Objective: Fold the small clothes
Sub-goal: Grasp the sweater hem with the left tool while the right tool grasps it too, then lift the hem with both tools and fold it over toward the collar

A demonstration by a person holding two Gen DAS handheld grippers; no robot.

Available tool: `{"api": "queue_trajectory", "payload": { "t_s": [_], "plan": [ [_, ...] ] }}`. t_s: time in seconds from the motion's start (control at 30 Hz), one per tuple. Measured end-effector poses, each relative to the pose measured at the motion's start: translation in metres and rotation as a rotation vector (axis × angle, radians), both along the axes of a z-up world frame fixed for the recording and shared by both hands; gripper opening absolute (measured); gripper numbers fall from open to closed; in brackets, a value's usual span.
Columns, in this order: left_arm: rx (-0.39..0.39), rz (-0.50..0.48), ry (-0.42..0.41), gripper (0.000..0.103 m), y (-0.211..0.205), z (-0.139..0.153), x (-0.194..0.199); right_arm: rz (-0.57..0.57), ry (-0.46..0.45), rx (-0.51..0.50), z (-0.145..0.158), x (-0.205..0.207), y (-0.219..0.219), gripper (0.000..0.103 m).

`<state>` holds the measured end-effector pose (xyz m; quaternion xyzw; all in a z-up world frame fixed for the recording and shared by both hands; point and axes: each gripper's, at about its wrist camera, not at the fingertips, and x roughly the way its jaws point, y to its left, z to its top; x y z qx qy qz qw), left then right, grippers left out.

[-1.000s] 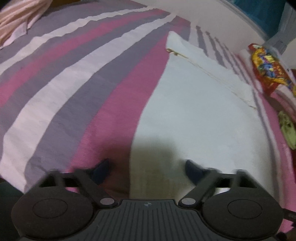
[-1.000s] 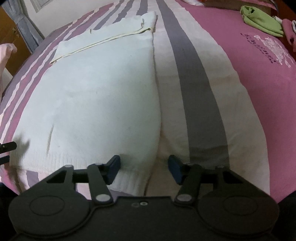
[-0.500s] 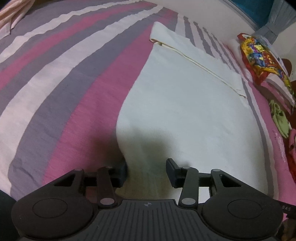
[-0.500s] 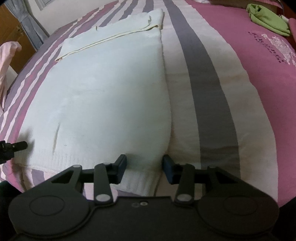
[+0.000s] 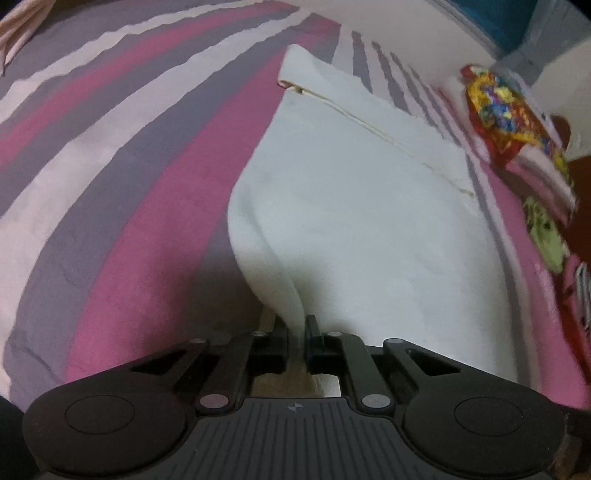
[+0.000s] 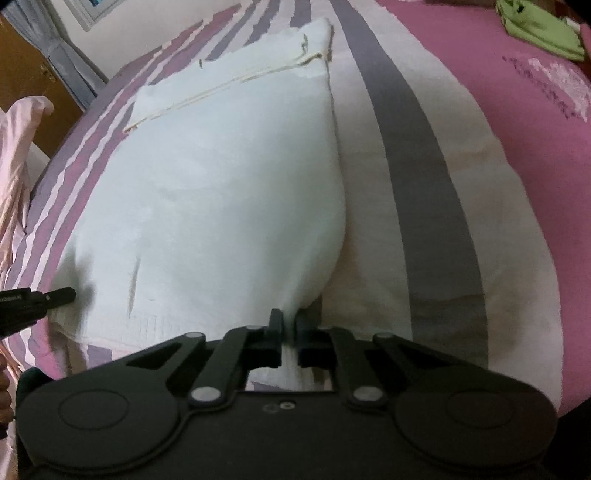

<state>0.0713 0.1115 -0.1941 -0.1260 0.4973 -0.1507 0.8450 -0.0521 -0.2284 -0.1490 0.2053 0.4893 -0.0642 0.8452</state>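
A white knitted garment lies spread flat on a bed, its ribbed hem at the near edge and a folded-over band with a cream seam at the far end. The left hand-held gripper is clamped on the garment's near left corner, the cloth pinched between its two fingers and rising in a small ridge just beyond them. The right hand-held gripper is likewise closed on the near right corner of the white knitted garment, fabric drawn up between its fingers. In the right wrist view the tip of the left tool shows at the near left edge of the cloth. Under the garment is a bedspread striped in pink, grey and cream. On the far right lie a green cloth and, seen from the left wrist, a bright multicoloured packet. A pale pink fabric sits at the left edge.
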Motion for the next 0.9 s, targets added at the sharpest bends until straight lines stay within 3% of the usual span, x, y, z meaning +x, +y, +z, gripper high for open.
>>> {"api": "queue_trajectory", "payload": {
  "t_s": [0.07, 0.13, 0.33, 0.4, 0.43, 0.67, 0.9],
  "plan": [
    [0.023, -0.015, 0.024, 0.009, -0.001, -0.003, 0.002, 0.023, 0.038, -0.044, -0.005, 0.001, 0.003, 0.015],
    [0.05, -0.018, 0.028, 0.009, -0.001, -0.005, -0.001, 0.03, 0.057, -0.023, -0.01, -0.002, 0.003, 0.022],
    [0.03, 0.005, 0.056, 0.009, 0.001, -0.008, 0.0, -0.007, 0.08, 0.04, -0.019, 0.0, -0.003, 0.026],
    [0.019, 0.029, 0.054, 0.009, 0.002, -0.009, -0.002, 0.0, 0.079, 0.042, -0.017, 0.001, 0.001, 0.021],
    [0.013, 0.032, 0.046, 0.009, 0.003, -0.008, -0.004, 0.006, 0.069, 0.045, -0.015, 0.0, 0.003, 0.01],
    [-0.065, 0.026, -0.039, 0.009, -0.001, 0.022, 0.003, 0.01, -0.039, 0.131, 0.012, 0.004, 0.0, 0.009],
    [-0.091, 0.012, -0.133, 0.009, -0.013, 0.054, 0.043, 0.006, -0.184, 0.103, 0.051, 0.03, -0.01, 0.009]
  ]
}}
